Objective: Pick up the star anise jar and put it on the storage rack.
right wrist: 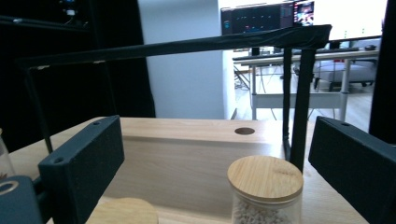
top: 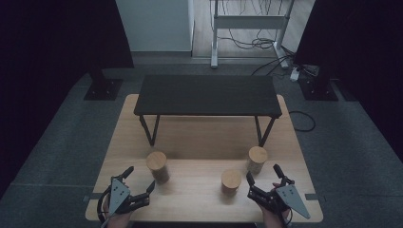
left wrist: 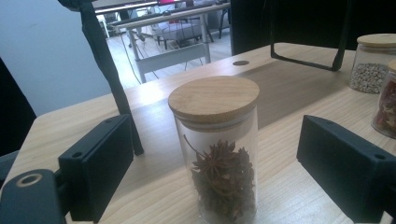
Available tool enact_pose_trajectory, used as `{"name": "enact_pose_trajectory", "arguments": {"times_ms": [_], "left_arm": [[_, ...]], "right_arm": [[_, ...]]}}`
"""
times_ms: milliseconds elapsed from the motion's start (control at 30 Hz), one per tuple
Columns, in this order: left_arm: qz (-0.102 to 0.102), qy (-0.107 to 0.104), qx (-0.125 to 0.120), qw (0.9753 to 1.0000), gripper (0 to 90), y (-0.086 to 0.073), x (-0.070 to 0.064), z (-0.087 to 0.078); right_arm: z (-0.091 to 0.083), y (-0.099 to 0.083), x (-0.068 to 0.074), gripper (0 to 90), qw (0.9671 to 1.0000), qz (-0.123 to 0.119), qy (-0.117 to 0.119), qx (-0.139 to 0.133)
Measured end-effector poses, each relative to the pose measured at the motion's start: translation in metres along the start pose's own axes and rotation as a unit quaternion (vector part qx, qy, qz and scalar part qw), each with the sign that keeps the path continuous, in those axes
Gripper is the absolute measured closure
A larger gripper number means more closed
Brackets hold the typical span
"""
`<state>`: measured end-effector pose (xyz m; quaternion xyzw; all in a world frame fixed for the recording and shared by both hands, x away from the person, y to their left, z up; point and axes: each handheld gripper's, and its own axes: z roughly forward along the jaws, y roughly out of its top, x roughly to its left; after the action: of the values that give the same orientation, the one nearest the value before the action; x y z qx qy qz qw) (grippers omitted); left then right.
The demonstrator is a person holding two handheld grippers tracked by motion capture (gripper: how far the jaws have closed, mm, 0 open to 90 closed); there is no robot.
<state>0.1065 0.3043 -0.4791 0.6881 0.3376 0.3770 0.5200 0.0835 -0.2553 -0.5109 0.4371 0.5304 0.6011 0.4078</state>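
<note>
- The left gripper (top: 141, 179) hovered low over the near left corner of the wooden table (top: 199, 137), its jaws spread wide and holding nothing
- Straight ahead of it stood the star anise jar (left wrist: 217, 154), upright under a bamboo lid (left wrist: 214, 98), sitting between the two open jaws in the left gripper view but touching neither
- In the high view that same jar (top: 157, 166) stood just beyond the left jaws, near the front edge of the table
- The right gripper (top: 264, 180) was also spread open and empty at the near right; the middle jar (top: 231, 182) stood just to its left and the pale-grain jar (top: 257, 159) just beyond it
- A black metal shelf (top: 207, 95) spanned the back of the table, well apart from all three jars
- The step in hand looked like closing the left jaws on the star anise jar; doing it well would have meant easing forward until the glass body sat centred between the pads
- Gripping the glass below the lid, not the lid itself, seemed wiser, since the lid might lift off
- Squeezing gently and evenly would have kept the smooth, tall jar from tipping or slipping
</note>
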Motion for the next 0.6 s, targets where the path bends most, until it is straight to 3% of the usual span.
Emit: {"name": "enact_pose_trajectory", "arguments": {"times_ms": [200, 400, 467, 600], "left_arm": [[0.005, -0.011, 0.005, 0.9999, 10.3, 0.0002, -0.0026, 0.0023], [0.017, -0.014, 0.005, 0.9997, 10.3, 0.0007, -0.0021, 0.0018], [0.009, -0.014, 0.007, 0.9998, 10.3, 0.0004, 0.0, 0.0006], [-0.008, -0.013, 0.01, 0.9998, 10.3, 0.0005, 0.0034, -0.0016]], "right_arm": [[-0.0027, 0.0024, -0.0027, 3.9, 0.9999, 0.01, 0.005, -0.003], [-0.0025, 0.004, 0.0001, 3.5, 0.9997, 0.007, 0.025, -0.001], [-0.0023, 0.0048, 0.002, 3.0, 0.9996, 0.0, 0.028, 0.004], [-0.0022, 0.0062, 0.0047, 2.9, 0.9994, 0.011, 0.029, 0.014]]}}
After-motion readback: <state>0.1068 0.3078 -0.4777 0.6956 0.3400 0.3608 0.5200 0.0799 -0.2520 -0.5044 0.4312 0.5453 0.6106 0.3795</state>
